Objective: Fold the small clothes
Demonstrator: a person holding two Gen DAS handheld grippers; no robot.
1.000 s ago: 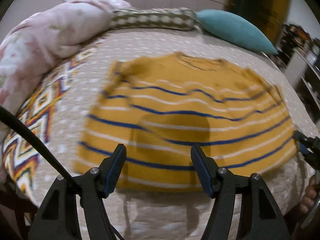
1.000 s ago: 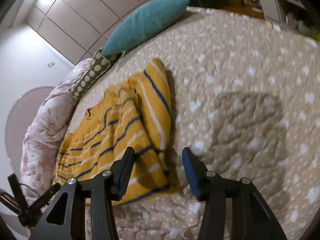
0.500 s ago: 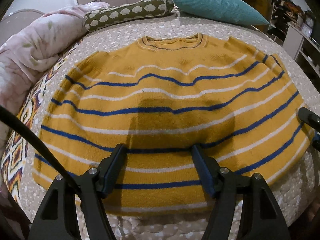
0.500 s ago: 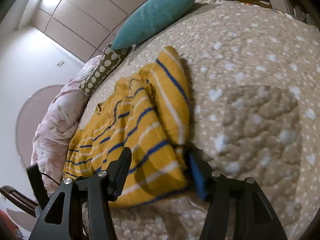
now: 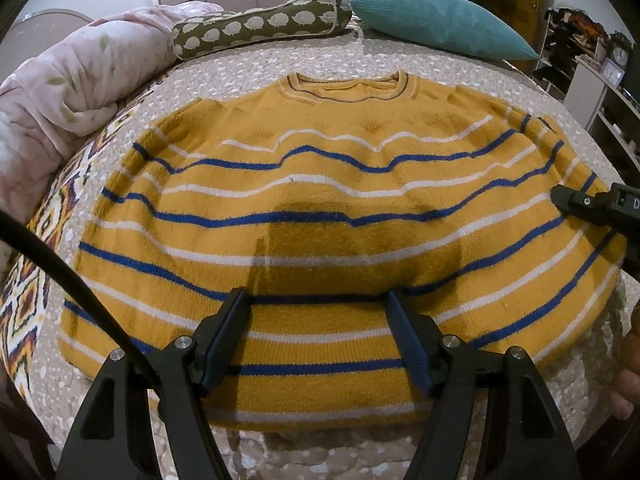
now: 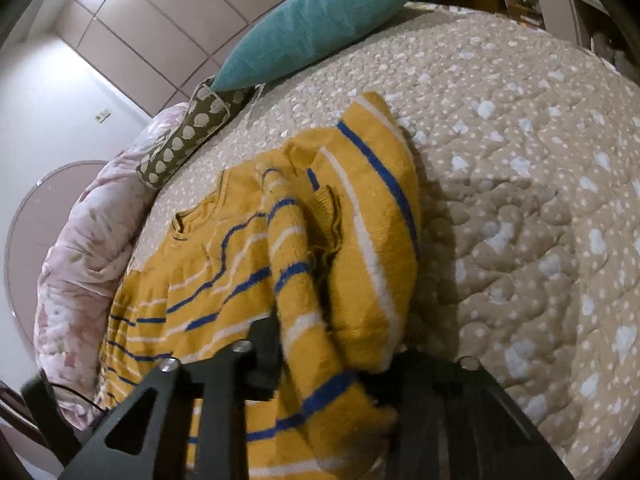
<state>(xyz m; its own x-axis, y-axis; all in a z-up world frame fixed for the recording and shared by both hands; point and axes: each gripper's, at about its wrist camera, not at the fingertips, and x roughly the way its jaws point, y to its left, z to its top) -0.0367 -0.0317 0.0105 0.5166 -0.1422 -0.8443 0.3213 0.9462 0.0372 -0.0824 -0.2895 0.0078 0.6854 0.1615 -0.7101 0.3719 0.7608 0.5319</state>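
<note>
A small yellow sweater (image 5: 320, 208) with blue and white stripes lies flat on the bed, collar at the far side. My left gripper (image 5: 318, 328) is open and empty, hovering over the sweater's lower hem. In the right wrist view the sweater's right edge (image 6: 340, 264) is bunched and lifted, and its fabric lies between the jaws of my right gripper (image 6: 332, 356), which stand close on it. The right gripper also shows in the left wrist view (image 5: 592, 208) at the sweater's right side.
The bed has a beige dotted quilt (image 6: 520, 200). A teal pillow (image 5: 440, 20), a green patterned bolster (image 5: 260, 24) and a pink floral duvet (image 5: 72, 80) lie along the far and left sides. Shelves (image 5: 600, 80) stand at the right.
My left gripper has moved in closer over the sweater's hem. My right gripper has moved onto the sweater's right edge, closed on it, and the fabric has bunched up.
</note>
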